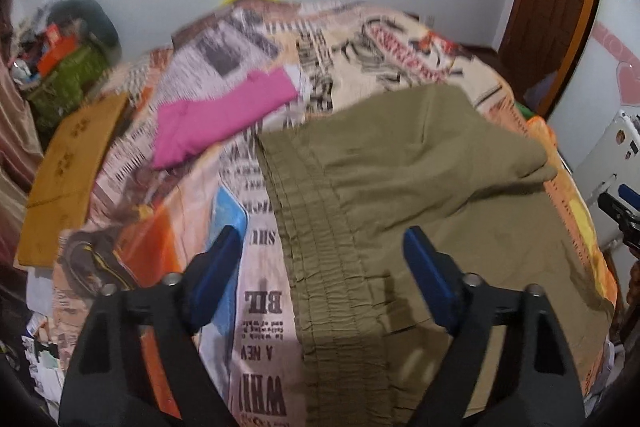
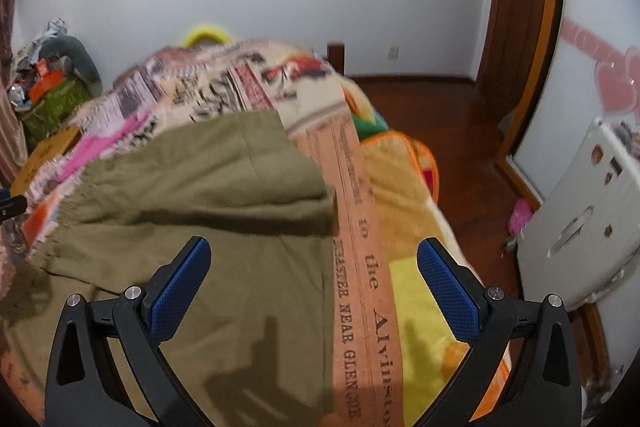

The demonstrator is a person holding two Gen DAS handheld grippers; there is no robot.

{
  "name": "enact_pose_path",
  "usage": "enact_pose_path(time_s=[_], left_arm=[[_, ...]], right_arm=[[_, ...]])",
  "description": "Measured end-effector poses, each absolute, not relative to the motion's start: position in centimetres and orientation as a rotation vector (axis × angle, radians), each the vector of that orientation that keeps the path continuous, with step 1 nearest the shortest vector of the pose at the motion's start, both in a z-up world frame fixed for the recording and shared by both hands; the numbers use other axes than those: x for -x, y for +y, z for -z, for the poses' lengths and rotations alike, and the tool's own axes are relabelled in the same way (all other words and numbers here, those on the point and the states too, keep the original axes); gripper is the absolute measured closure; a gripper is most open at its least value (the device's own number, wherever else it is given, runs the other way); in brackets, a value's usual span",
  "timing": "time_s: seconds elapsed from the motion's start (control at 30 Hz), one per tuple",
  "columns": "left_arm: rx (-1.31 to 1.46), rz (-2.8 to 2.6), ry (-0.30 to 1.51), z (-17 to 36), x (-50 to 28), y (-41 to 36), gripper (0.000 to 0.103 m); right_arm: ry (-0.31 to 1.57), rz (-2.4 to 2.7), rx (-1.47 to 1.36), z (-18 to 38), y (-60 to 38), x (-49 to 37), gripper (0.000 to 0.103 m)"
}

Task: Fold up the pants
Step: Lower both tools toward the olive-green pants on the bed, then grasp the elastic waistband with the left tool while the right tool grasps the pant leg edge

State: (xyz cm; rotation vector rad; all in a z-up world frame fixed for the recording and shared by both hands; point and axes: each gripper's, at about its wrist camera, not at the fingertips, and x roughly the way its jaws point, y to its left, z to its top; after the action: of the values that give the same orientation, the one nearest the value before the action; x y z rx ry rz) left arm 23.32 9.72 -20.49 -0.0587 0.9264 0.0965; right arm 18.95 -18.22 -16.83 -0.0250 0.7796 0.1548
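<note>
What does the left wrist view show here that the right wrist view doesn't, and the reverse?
Only the left wrist view shows the pants' gathered waistband clearly, between the open left gripper's fingers, and the whole pink garment. Only the right wrist view shows the wooden floor, the yellow blanket at the bed's edge, and the open right gripper head on. Both show the olive pants on the newspaper-print bedspread, neither gripper holding anything.

pants (image 1: 400,163) on bedspread (image 1: 224,187), shirt (image 1: 224,111) beside
</note>
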Motion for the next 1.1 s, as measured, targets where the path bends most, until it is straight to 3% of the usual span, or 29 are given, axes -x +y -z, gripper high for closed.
enact_pose_path(time_s=[0.07,0.23,0.37,0.5,0.57,0.7,0.97,1.1], left_arm=[[0.075,-0.083,0.964,21.5,-24.0,10.3,0.032],[0.077,-0.069,1.027,23.2,-25.1,11.0,0.039],[0.119,-0.031,1.094,24.4,-25.7,11.6,0.055],[0.131,-0.013,1.132,25.5,-26.3,11.6,0.056],[0.135,-0.004,1.138,25.7,-26.5,11.6,0.056],[0.213,0.024,1.171,26.4,-27.2,12.1,0.056],[0.139,0.005,1.161,26.7,-27.5,11.2,0.055],[0.035,-0.019,1.143,26.7,-27.3,10.3,0.055]], right_arm=[[0.814,-0.173,0.031,17.7,-18.4,-19.8,0.009],[0.893,-0.23,0.031,19.9,-18.6,-22.0,0.023],[0.959,-0.286,0.008,21.5,-18.2,-23.4,0.039],[1.006,-0.316,0.021,23.0,-17.7,-24.4,0.047],[1.037,-0.332,0.02,23.8,-17.8,-24.9,0.059],[1.054,-0.365,-0.044,24.6,-18.6,-25.2,0.06],[1.055,-0.403,-0.018,24.6,-18.3,-25.0,0.086],[1.037,-0.398,0.023,24.9,-18.0,-24.8,0.09]])
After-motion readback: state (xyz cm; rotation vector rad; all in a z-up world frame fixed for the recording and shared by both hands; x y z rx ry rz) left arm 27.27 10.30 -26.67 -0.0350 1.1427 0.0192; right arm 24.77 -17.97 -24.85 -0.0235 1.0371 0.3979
